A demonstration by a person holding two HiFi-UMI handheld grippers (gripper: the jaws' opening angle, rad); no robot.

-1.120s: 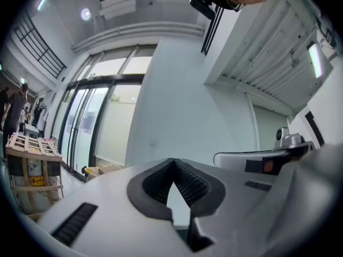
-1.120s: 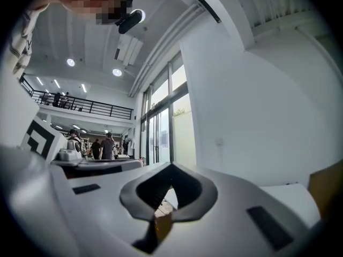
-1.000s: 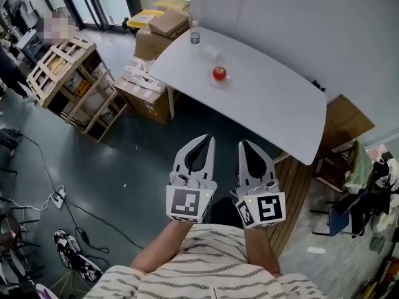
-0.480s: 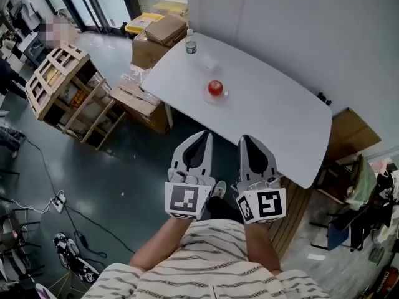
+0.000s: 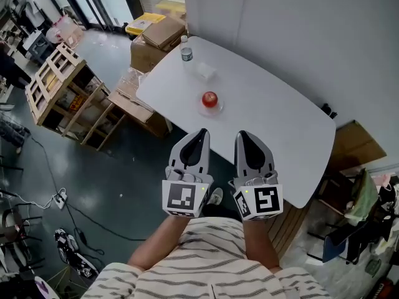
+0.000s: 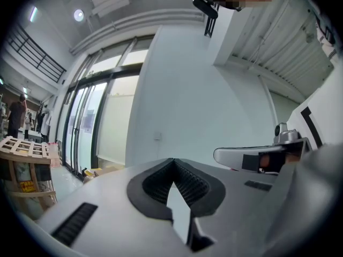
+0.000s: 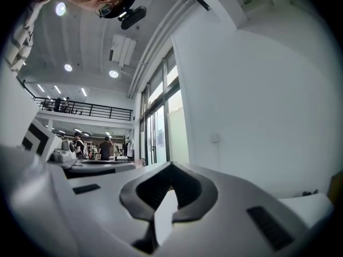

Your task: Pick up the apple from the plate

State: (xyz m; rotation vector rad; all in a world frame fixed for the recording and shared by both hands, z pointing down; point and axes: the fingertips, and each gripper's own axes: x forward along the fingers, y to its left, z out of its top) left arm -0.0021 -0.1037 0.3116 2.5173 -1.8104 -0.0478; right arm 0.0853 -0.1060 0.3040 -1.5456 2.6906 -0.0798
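- The apple sits on a plate near the middle of the table — nothing touches it.
- The left hand-held gripper is at the table's near edge, jaws closed tip to tip and empty.
- The right hand-held gripper is at the same edge — also closed and empty.
- A bottle stands at the table's far left end, with a small clear box near it.
- Cardboard boxes and a wooden crate stand on the floor left of the table.
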